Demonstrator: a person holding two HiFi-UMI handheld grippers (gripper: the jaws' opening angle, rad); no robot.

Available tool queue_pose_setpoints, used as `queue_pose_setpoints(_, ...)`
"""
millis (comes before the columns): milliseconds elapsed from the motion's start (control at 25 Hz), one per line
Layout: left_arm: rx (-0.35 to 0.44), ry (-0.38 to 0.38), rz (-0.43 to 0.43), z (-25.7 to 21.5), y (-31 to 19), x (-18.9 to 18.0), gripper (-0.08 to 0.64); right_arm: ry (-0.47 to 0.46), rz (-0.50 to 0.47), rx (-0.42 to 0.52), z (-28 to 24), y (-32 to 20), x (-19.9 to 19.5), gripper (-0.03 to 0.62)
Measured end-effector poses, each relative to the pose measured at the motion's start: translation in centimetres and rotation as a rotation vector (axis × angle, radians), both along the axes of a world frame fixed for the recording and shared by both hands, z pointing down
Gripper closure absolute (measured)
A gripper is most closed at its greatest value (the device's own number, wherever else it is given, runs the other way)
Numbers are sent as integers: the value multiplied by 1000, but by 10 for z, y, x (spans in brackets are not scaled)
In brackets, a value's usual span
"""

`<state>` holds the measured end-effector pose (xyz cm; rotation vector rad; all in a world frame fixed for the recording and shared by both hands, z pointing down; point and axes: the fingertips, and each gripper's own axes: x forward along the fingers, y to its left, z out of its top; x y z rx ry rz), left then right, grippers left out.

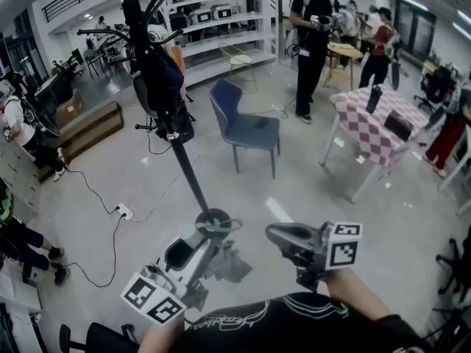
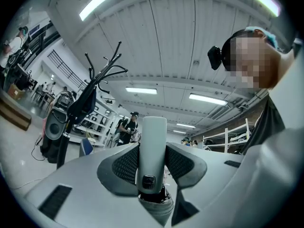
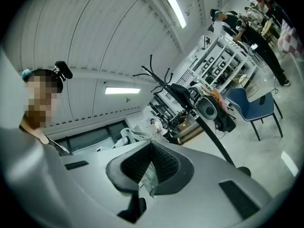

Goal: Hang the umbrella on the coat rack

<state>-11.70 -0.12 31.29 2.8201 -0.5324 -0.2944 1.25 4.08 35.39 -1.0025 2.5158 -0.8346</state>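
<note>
Grey folded umbrella [image 1: 229, 262] held low before the black coat rack [image 1: 188, 171], near its base, our left gripper [image 1: 197, 245] jaws clamped around the pale handle [image 2: 153, 144], our right gripper [image 1: 274, 234] jaws pressed nearly together on a fold of canopy fabric [image 3: 148, 178], dark bags [image 1: 165, 87] on the rack.

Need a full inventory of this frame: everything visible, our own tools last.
coat rack: 1, black, upper left of the head view
bags: a few, dark, hanging on the coat rack
chair: 1, blue, centre floor
table: 1, red-white check cloth, right
shelving: 1 run, white, back wall
power strip: 1, white, floor left
bystanders: several, around the edges
umbrella: 1, folded, pale grey-green, between both tools
left tool: 1, grey, clamped on the umbrella's handle
right tool: 1, grey, pinching the umbrella's fabric
</note>
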Motion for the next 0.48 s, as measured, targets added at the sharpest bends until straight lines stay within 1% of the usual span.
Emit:
queue_pose_setpoints(280, -19, 18, 16, 4, -17, 5, 402, -11, -8, -8, 2, -16, 0, 580)
queue_pose_setpoints(480, -40, 25, -4, 10, -33, 6, 402, -22, -42, -5, 3, -36, 2, 580)
